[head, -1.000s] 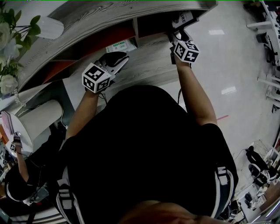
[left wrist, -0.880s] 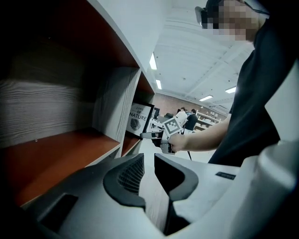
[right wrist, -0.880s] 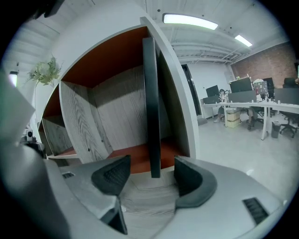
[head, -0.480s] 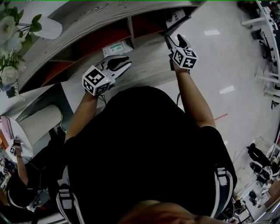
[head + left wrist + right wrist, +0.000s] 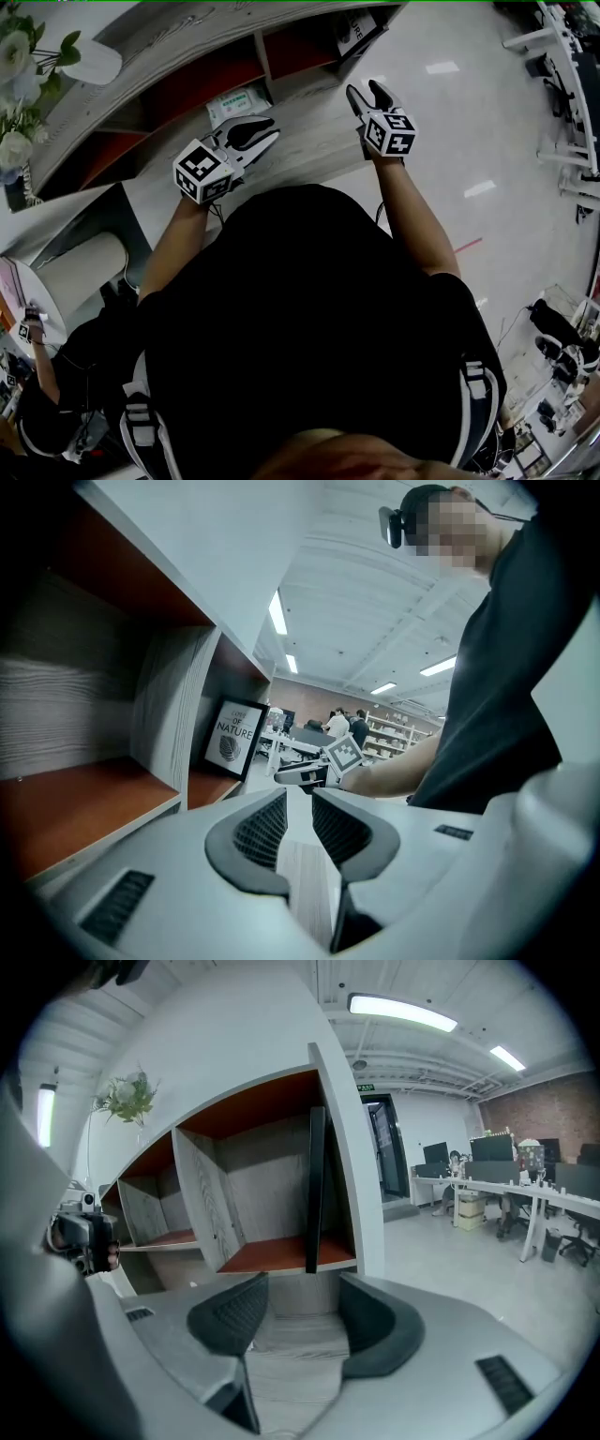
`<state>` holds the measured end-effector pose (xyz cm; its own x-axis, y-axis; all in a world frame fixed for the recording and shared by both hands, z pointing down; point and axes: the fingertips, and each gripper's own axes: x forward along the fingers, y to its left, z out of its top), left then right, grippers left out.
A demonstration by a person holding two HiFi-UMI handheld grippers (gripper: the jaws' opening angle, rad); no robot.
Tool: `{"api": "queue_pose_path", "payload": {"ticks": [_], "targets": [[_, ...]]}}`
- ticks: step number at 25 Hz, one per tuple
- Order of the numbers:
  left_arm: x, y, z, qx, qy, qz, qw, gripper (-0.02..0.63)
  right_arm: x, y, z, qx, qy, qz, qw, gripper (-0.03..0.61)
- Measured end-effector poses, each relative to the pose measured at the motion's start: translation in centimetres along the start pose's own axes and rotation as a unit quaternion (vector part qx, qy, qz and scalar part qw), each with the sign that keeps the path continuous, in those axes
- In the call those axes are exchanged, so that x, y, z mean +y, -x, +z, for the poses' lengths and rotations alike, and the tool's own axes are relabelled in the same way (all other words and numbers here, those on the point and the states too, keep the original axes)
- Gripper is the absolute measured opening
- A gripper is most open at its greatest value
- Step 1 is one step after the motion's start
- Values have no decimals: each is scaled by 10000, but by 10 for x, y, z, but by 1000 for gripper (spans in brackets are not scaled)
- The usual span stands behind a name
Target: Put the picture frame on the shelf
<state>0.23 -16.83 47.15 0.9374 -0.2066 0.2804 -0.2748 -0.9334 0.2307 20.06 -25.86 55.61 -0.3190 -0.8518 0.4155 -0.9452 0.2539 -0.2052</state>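
The shelf (image 5: 169,33) runs across the far side, split by upright dividers into compartments. The picture frame (image 5: 314,1185) stands upright in the rightmost compartment, close to its right wall (edge-on in the right gripper view). A packet (image 5: 239,101) lies on the shelf left of the frame, just beyond the left gripper (image 5: 272,131). The right gripper (image 5: 367,92) is to the right, in front of the frame's compartment and apart from the frame. Flowers (image 5: 19,75) stand at the shelf's left end. Desks (image 5: 506,1194) stand far right, past the shelf. Another person (image 5: 37,375) is near left.
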Motion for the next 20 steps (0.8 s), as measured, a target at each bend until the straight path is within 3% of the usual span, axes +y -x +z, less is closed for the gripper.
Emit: {"api": "queue_pose_path", "payload": {"ticks": [10, 20], "targets": [[-9, -1, 3, -115, 17, 54, 9999, 81, 15, 22, 5, -70, 385, 34, 9992, 128], [-35, -10, -4, 73, -33, 178, 9998, 81, 30, 55, 12, -202, 753, 165, 9968, 60]]}}
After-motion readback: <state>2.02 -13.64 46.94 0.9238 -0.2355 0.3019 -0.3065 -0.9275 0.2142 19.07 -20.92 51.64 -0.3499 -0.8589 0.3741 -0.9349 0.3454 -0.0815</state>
